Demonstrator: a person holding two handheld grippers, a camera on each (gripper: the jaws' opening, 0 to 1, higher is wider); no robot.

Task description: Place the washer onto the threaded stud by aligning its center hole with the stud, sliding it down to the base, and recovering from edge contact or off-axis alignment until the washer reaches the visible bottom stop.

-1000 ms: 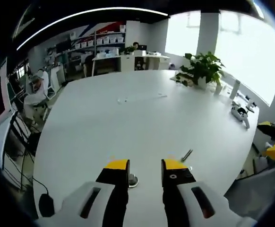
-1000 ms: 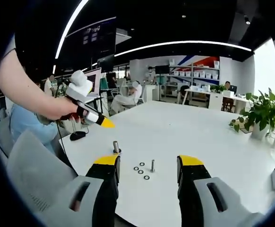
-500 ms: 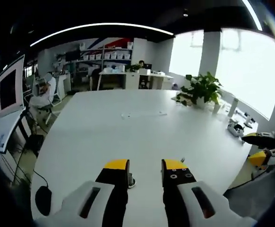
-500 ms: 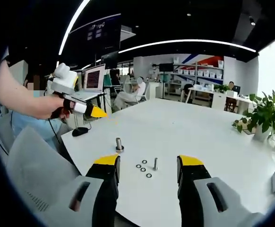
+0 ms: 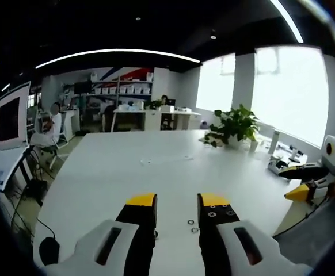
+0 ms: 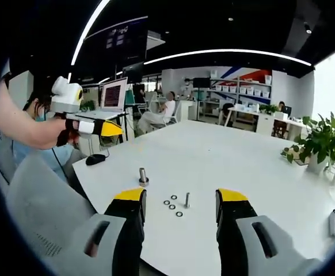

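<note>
Left gripper [image 6: 101,127] got lifted off the tabletop [image 6: 225,167], both sets of fingers open and empty, washers [image 6: 172,204] untouched.

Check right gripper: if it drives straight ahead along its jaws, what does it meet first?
Likely the loose washers and the thin stud on the white table, just ahead between the open jaws of the right gripper. Depth is hard to judge; it may pass above them.

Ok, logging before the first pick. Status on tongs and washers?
Both tongs open, empty: right, left. Washers loose on table, beside thin stud; none threaded. Thick stud stands apart. Nothing blocking.
</note>
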